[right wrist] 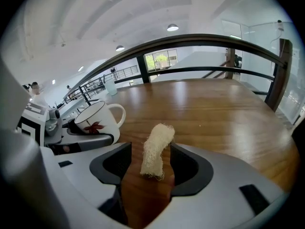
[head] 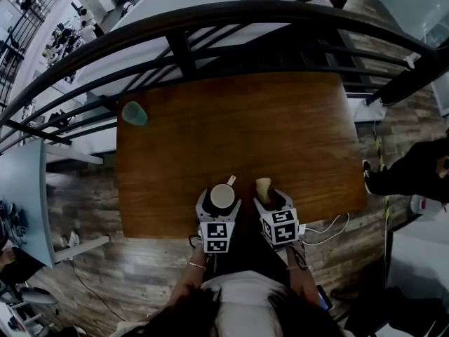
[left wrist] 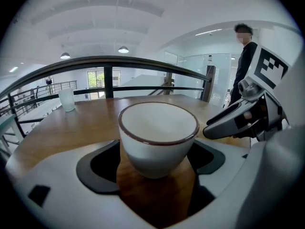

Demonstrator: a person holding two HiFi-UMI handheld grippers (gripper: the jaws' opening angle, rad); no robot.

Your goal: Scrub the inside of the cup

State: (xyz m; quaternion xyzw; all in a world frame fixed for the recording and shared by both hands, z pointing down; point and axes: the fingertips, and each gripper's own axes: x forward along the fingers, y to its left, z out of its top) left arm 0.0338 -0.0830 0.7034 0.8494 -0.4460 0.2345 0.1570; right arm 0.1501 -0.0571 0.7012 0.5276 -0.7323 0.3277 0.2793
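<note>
Now the left tongs (head: 222,203) grip the cup (head: 222,195). Just right, the open right tongs (right wrist: 151,168) straddle the loofah (right wrist: 155,149) lengthwise.

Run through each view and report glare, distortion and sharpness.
Head view: strong fisheye bends the railing into an arc; the table looks dark. Left gripper view: the cup is sharp, ceiling lamps glow bright, corners are black. Right gripper view: pale glare streaks the table beyond the loofah.

Cup (left wrist: 157,137) handle hidden in left gripper view, bystander (head: 414,166) cropped at right edge
</note>
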